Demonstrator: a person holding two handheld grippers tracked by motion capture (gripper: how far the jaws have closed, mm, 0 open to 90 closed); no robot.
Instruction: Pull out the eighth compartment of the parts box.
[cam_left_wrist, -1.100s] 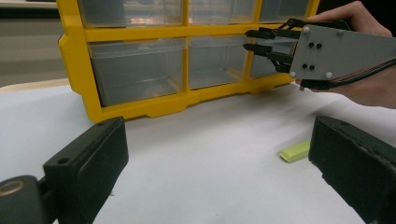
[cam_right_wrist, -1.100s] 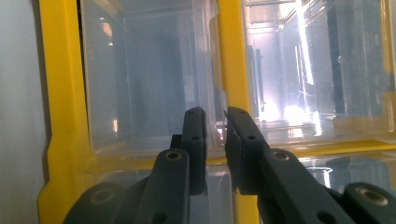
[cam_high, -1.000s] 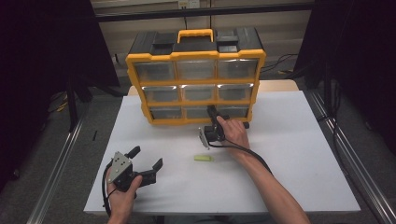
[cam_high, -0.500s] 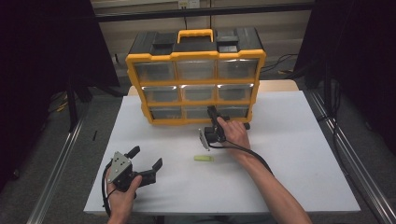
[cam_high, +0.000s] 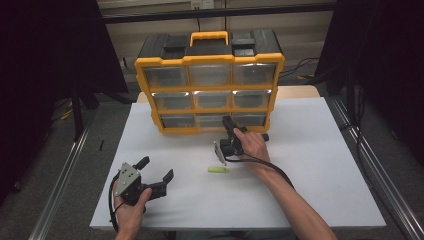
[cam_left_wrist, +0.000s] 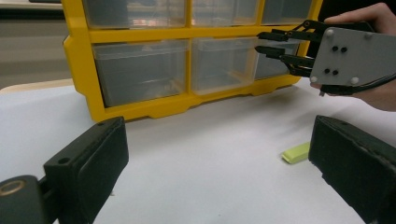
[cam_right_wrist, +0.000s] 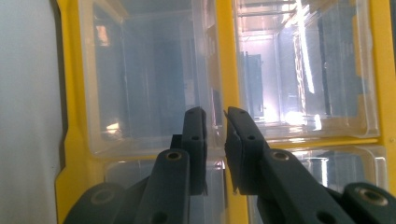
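1. White table (cam_high: 310, 190) in a dark room; a yellow drawer organizer (cam_high: 209, 59) stands at its far edge, three rows of clear drawers.
2. Right gripper (cam_high: 230, 125) is turned on its side at the bottom row (cam_high: 212, 120). Its fingers are nearly together, a thin gap between them, tips at the drawer fronts astride a yellow divider (cam_right_wrist: 223, 70); no visible grip.
3. Left gripper (cam_high: 156, 171) rests near the front edge, fingers spread wide, empty.
4. Small green piece (cam_high: 218, 169) lies flat between the grippers, long axis crosswise, nearer the right hand; likely next pickup.
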